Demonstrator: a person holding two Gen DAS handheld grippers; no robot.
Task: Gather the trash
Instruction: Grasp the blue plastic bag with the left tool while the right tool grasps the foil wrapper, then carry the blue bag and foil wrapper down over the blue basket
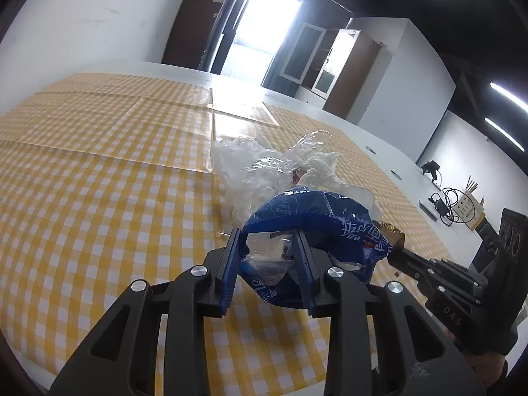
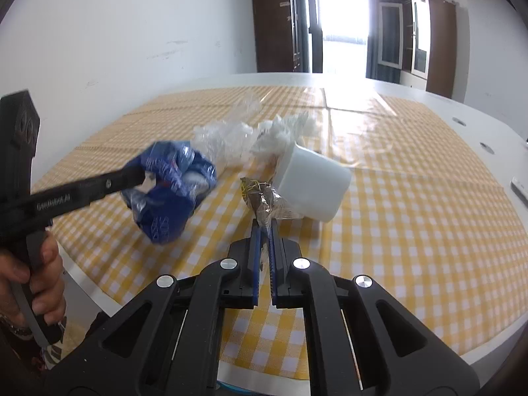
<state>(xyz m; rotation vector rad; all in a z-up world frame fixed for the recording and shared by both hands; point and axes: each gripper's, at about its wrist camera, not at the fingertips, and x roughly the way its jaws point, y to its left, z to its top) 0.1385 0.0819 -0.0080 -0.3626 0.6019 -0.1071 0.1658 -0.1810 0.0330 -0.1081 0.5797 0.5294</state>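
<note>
On gripper (image 2: 138,178) arm, "Gentlebot.AI"

left tongs (image 1: 268,241): black angular linkage arms, round silver screw heads at pivots, blue ribbed pads on fingers (image 1: 231,264). right tongs (image 2: 264,231): same black frame, silver screws, blue toothed pads. black pistol-style handle carries white lettering along side. hand (image 2: 29,283) at near left wears metal wristband.
</note>
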